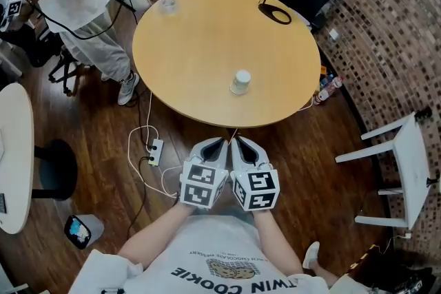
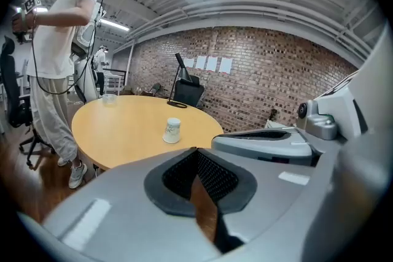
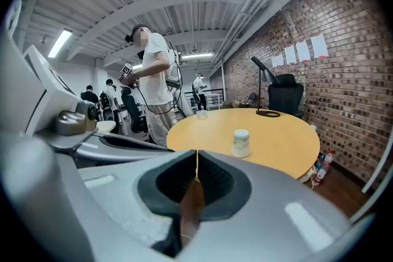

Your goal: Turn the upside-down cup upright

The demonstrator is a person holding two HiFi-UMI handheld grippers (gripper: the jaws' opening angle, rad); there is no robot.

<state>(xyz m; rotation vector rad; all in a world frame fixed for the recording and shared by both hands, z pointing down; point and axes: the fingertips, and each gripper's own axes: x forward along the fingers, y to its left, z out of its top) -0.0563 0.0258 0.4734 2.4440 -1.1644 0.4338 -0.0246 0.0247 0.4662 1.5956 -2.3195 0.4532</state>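
From the head view, a round table (image 1: 207,38) fills the middle, and the cup (image 1: 240,82) stands on its near right part, well in from the rim. The left gripper (image 1: 219,143) and right gripper (image 1: 238,142) are side by side just off the table's near edge, above the wooden floor and well apart from the cup. Only this view shows the power strip (image 1: 156,151) on the floor by the table's near left and the white chair (image 1: 406,169) off to its right. A person (image 1: 76,3) stands at the table's far left.

The left gripper view looks across the table, with the cup (image 2: 172,130) small and ahead. The left gripper (image 2: 196,153) has its jaws clenched, tips meeting, with nothing between them. Ceiling lights show here, which the head view lacks.

The right gripper view has the cup (image 3: 241,142) ahead and to the right on the table. The right gripper (image 3: 196,156) is clenched too and empty. The cup is white with a faint greenish print, narrow base up and wide mouth down on the tabletop.
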